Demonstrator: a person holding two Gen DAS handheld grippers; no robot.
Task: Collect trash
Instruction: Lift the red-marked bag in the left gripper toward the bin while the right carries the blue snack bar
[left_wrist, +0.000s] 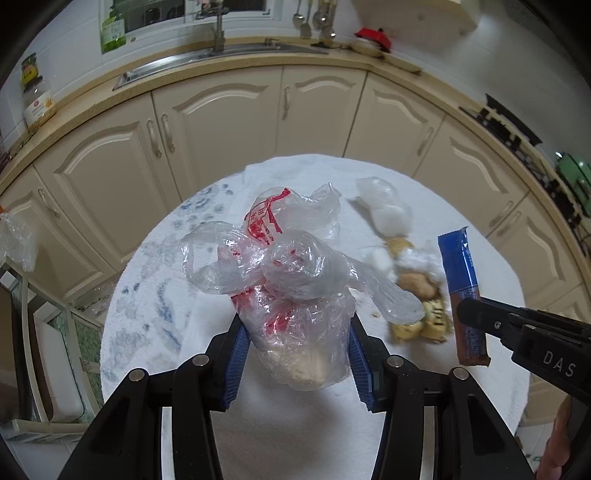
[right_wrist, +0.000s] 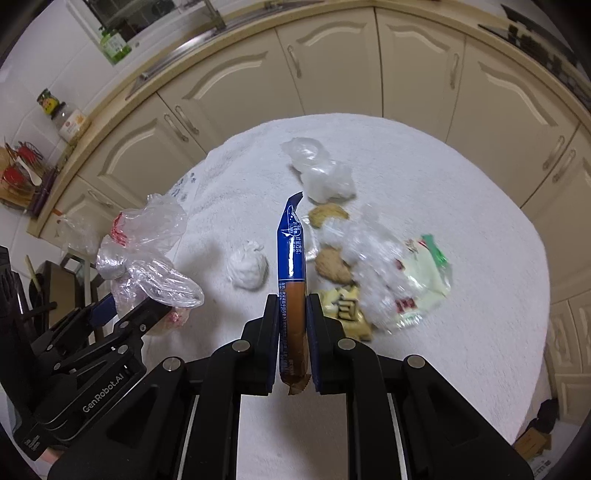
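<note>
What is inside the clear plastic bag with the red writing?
The plastic bag, held between the left gripper's pads, shows something pale and lumpy at its bottom. The crinkled plastic blurs it, so what it is cannot be told.

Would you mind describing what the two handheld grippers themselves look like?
Both are matte black linkage frames with round silver pivot pins. The left gripper and right gripper carry ribbed blue pads inside their fingers. White lettering reads "GenRobot.AI" on the left body and "DAS" on the right. No cables or sleeves are visible.
</note>
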